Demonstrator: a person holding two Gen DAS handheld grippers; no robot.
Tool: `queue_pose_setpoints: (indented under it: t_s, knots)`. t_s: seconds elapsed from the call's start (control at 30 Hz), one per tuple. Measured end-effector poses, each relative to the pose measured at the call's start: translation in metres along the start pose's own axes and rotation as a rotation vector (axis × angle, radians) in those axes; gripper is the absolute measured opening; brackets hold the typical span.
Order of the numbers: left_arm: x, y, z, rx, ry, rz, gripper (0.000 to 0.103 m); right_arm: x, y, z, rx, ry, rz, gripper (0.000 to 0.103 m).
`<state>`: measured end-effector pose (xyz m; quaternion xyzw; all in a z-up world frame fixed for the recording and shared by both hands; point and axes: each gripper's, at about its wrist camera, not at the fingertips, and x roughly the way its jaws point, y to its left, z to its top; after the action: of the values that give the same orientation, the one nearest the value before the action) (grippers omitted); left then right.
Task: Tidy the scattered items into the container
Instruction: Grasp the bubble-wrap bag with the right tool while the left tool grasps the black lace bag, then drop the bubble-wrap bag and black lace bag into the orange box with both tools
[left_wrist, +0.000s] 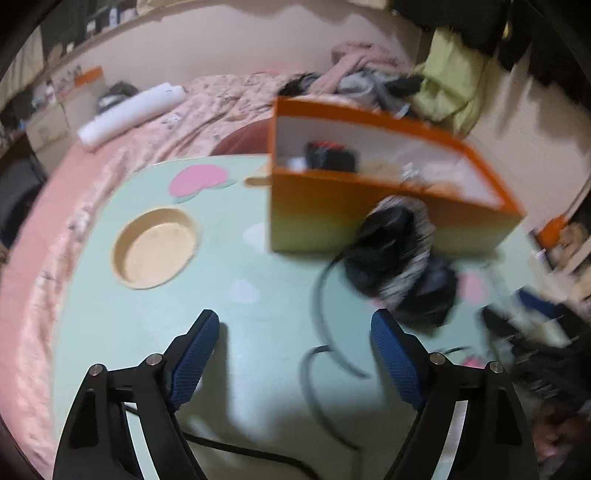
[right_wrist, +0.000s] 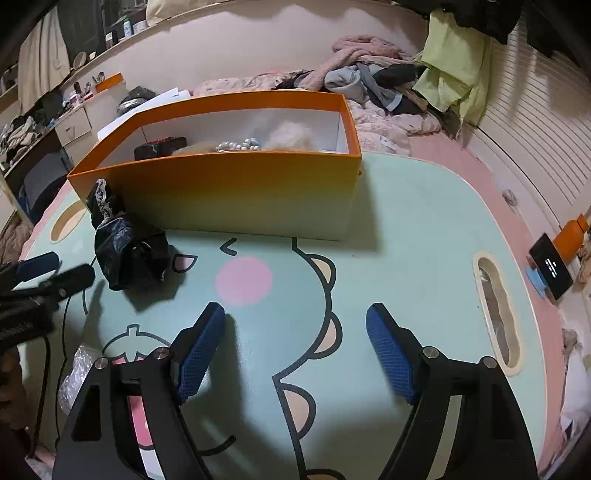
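Both are wide apart and hold nothing: the left hand-held gripper (left_wrist: 295, 354) and the right hand-held gripper (right_wrist: 295, 350), over the green bench (right_wrist: 406, 258). Farther on, a black bundle (right_wrist: 129, 254) lies just beside the orange box (right_wrist: 221, 192), near the bench's far left corner.

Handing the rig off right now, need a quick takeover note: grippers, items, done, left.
Left gripper: open, empty, over the table, pointed toward the black bundle.
Right gripper: open, empty, over the table in front of the orange box.
Bundle: black, crumpled, on the table just outside the box's front wall; it reads as touching or nearly touching the wall, hard to tell.
Done: box already holds a dark case, beads and a fluffy beige item.
Left: bundle into the box. A clear bubble-wrap piece at the near left edge may also need to go in.
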<state>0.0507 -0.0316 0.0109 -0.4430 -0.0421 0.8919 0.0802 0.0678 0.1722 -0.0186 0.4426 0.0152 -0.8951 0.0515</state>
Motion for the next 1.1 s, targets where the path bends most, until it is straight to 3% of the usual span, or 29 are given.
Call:
queue_pose_setpoints:
  t_s: [0.17, 0.3, 0.33, 0.37, 0.43, 0.5, 0.67, 0.83, 0.87, 0.9, 0.93, 0.97, 1.1]
  knots:
    - [-0.007, -0.028, 0.014, 0.034, -0.040, -0.083, 0.084, 0.002, -0.005, 0.002, 0.011, -0.013, 0.053, 0.079]
    - [0.015, -0.047, 0.026, 0.075, -0.018, -0.067, 0.081, -0.009, -0.018, 0.006, 0.037, -0.070, 0.110, 0.079]
    - [0.024, -0.049, 0.030, 0.075, 0.005, -0.065, 0.074, -0.012, -0.018, 0.006, 0.038, -0.079, 0.123, 0.079]
    - [0.034, -0.048, 0.032, 0.065, 0.041, -0.075, 0.057, -0.015, -0.018, 0.006, 0.036, -0.085, 0.139, 0.079]
    - [0.042, -0.040, 0.035, 0.028, 0.071, -0.114, 0.042, -0.020, -0.018, 0.003, 0.024, -0.097, 0.166, 0.079]
    - [0.033, -0.032, 0.032, 0.011, 0.057, -0.139, 0.035, -0.027, -0.012, -0.002, 0.006, -0.103, 0.204, 0.079]
    - [-0.009, -0.004, 0.020, -0.010, -0.052, -0.076, 0.033, -0.035, 0.018, -0.005, -0.109, -0.088, 0.370, 0.079]
    - [-0.036, 0.031, 0.022, -0.073, -0.109, -0.006, 0.033, -0.029, 0.068, -0.006, -0.300, -0.056, 0.442, 0.079]
    - [-0.038, 0.036, 0.023, -0.081, -0.118, -0.001, 0.033, -0.023, 0.077, -0.008, -0.334, -0.037, 0.420, 0.077]
    - [-0.040, 0.040, 0.025, -0.089, -0.126, -0.002, 0.033, -0.012, 0.086, -0.011, -0.374, -0.019, 0.356, 0.056]
    - [-0.040, 0.042, 0.026, -0.094, -0.129, -0.004, 0.033, -0.007, 0.090, -0.014, -0.403, -0.045, 0.302, 0.048]
    - [-0.039, 0.042, 0.027, -0.097, -0.131, -0.005, 0.033, -0.003, 0.093, -0.015, -0.412, -0.047, 0.299, 0.034]
    - [-0.036, 0.033, 0.032, -0.077, -0.137, -0.033, 0.033, 0.016, 0.080, 0.001, -0.307, -0.011, 0.365, 0.033]
